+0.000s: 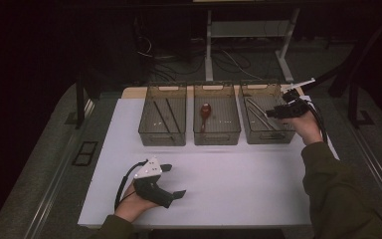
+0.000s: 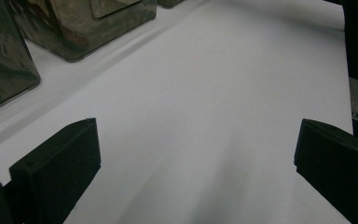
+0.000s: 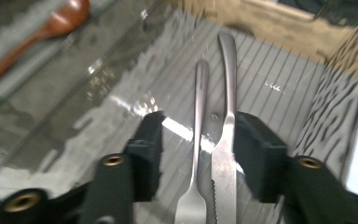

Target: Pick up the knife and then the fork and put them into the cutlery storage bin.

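left gripper: low, jaws wide apart | right gripper: outstretched, jaws parted

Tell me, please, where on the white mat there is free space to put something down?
The mat is bare between the left gripper and the three bins, and across its right front part to the sleeve. It is crowded inside the right bin, where the right gripper hangs open over a fork and knife.

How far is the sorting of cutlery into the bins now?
Done: chopsticks lie in the left bin, a wooden spoon in the middle bin. In hand: the right claw, open, hangs over a fork and knife in the right bin. Left: nothing waits on the mat.
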The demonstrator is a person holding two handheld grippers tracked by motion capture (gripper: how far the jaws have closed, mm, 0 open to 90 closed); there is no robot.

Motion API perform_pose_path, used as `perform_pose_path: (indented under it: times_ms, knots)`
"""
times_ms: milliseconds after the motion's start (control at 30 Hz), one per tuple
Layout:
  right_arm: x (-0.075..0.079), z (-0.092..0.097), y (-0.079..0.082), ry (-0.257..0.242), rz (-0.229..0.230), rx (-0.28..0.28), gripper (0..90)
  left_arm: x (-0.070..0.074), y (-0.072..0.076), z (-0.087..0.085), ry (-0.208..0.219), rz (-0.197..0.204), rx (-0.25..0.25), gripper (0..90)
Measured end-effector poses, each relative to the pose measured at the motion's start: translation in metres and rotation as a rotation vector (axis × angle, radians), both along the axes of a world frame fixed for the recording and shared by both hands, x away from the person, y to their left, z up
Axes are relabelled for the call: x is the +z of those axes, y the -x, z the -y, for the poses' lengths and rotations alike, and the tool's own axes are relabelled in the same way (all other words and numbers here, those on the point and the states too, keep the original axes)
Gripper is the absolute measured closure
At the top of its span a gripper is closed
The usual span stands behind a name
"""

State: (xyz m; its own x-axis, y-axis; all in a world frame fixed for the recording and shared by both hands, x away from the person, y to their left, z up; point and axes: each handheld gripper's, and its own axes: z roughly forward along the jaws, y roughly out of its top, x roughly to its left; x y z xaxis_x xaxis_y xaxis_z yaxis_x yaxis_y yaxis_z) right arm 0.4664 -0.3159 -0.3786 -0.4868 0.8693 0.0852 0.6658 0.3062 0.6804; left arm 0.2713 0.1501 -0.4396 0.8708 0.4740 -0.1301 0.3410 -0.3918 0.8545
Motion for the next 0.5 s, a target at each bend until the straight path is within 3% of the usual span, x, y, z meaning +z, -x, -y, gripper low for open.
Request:
perform_pose_path:
  times_ms: [233, 500]
  knots:
    - [0.011, 0.007, 0.026, -0.131, 0.066, 0.045, 36.8, 0.000, 0.000, 0.000, -0.001, -0.002, -0.002, 0.0]
    - [0.011, 0.004, 0.066, -0.207, 0.133, 0.130, 28.4, 0.000, 0.000, 0.000, 0.000, -0.005, -0.002, 0.0]
